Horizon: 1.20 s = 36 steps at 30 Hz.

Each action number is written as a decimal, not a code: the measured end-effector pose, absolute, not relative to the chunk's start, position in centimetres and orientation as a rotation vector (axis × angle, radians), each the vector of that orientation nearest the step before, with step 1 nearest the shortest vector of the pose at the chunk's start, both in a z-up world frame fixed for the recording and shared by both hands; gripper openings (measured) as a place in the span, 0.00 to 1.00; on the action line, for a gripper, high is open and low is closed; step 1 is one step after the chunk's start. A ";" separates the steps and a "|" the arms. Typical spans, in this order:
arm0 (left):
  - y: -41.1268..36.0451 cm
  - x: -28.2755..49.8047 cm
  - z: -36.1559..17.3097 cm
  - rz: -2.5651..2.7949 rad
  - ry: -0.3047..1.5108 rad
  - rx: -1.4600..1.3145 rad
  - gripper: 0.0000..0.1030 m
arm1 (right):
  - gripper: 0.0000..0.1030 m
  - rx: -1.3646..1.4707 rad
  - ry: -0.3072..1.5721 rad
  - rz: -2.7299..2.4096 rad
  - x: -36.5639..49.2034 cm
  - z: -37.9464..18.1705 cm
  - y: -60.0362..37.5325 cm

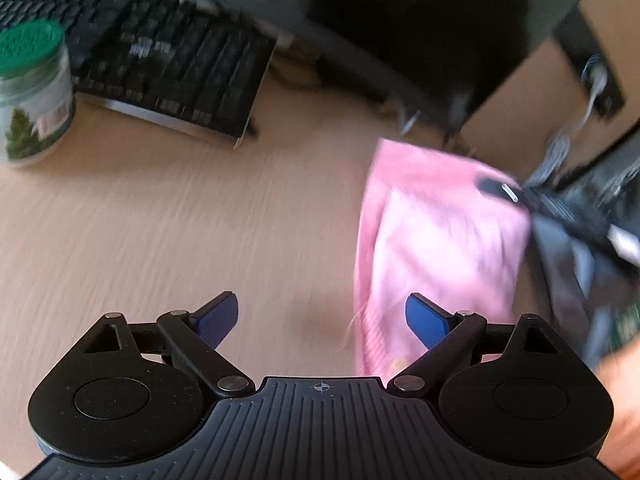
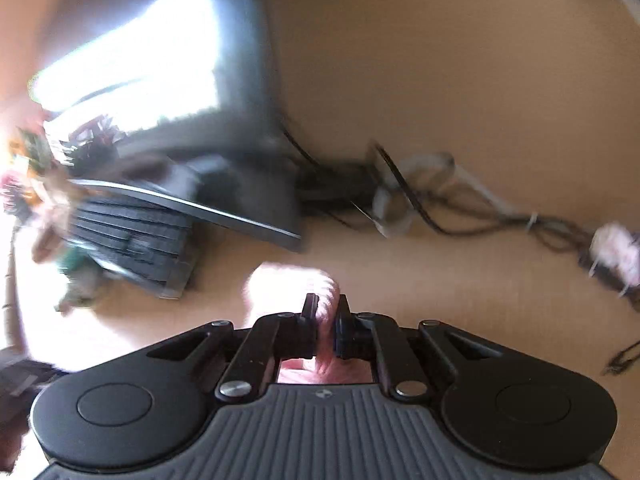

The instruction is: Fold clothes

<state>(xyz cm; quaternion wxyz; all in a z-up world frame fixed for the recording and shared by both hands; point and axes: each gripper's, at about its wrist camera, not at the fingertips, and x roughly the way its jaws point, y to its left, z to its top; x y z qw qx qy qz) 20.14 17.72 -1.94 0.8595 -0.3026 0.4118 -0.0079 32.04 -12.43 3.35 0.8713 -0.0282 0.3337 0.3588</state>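
Note:
A pink garment [image 1: 436, 240] hangs in the air at the right of the left wrist view, held at its top corner by my right gripper [image 1: 504, 190]. My left gripper [image 1: 322, 318] is open and empty, its blue pads [image 1: 218, 318] apart, with the right pad in front of the garment's lower edge. In the right wrist view my right gripper [image 2: 326, 322] is shut on the pink garment [image 2: 292, 284], which bunches between the fingers and hangs below. Both views are blurred by motion.
A black keyboard [image 1: 160, 60] lies at the back of the light wooden desk [image 1: 160, 220]. A green-lidded jar [image 1: 32, 92] stands at far left. A monitor base [image 2: 224, 200], cables [image 2: 460, 208] and a small pinkish object [image 2: 616, 252] lie behind.

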 end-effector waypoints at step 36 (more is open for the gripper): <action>-0.4 12.9 0.5 -0.715 0.965 -0.105 0.91 | 0.71 0.155 0.918 0.499 13.1 3.3 -30.3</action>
